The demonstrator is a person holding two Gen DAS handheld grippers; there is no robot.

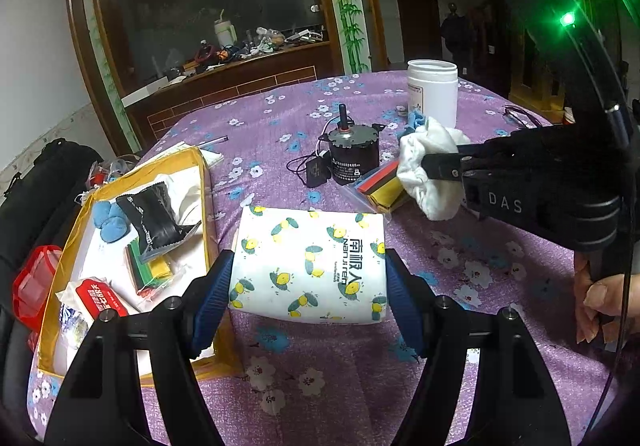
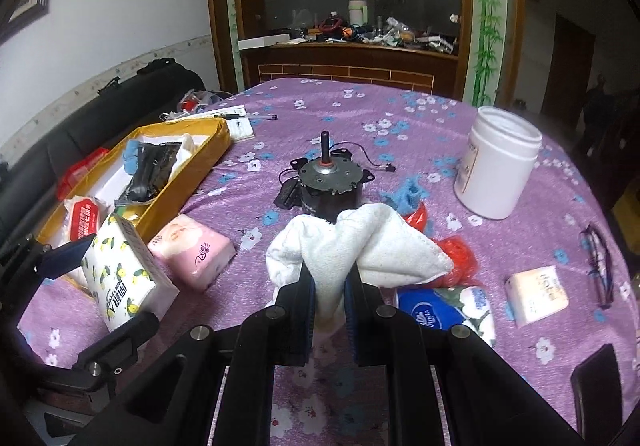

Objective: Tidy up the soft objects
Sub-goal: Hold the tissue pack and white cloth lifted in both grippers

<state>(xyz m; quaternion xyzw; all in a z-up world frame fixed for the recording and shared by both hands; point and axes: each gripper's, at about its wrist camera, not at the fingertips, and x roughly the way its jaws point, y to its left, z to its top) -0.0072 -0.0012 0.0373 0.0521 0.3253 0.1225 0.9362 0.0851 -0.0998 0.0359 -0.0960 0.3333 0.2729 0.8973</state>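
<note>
My left gripper (image 1: 308, 278) is shut on a white tissue pack with a lemon print (image 1: 308, 266), held above the purple tablecloth just right of the yellow box (image 1: 204, 182). The pack also shows in the right wrist view (image 2: 124, 270). My right gripper (image 2: 330, 302) is shut on a white cloth (image 2: 360, 242), lifted over the table; in the left wrist view the cloth (image 1: 424, 170) hangs from it at the right. The box holds a blue soft thing (image 1: 108, 222), a black packet (image 1: 154, 214) and a red wipes pack (image 1: 98, 296).
A black motor (image 2: 328, 182) stands mid-table, a white jar (image 2: 500, 162) at the back right. A pink tissue pack (image 2: 192, 250), a blue tissue pack (image 2: 444, 310), a cream pack (image 2: 536, 294), red plastic (image 2: 460, 258), a blue cloth (image 2: 404, 194) and glasses (image 2: 600, 266) lie around.
</note>
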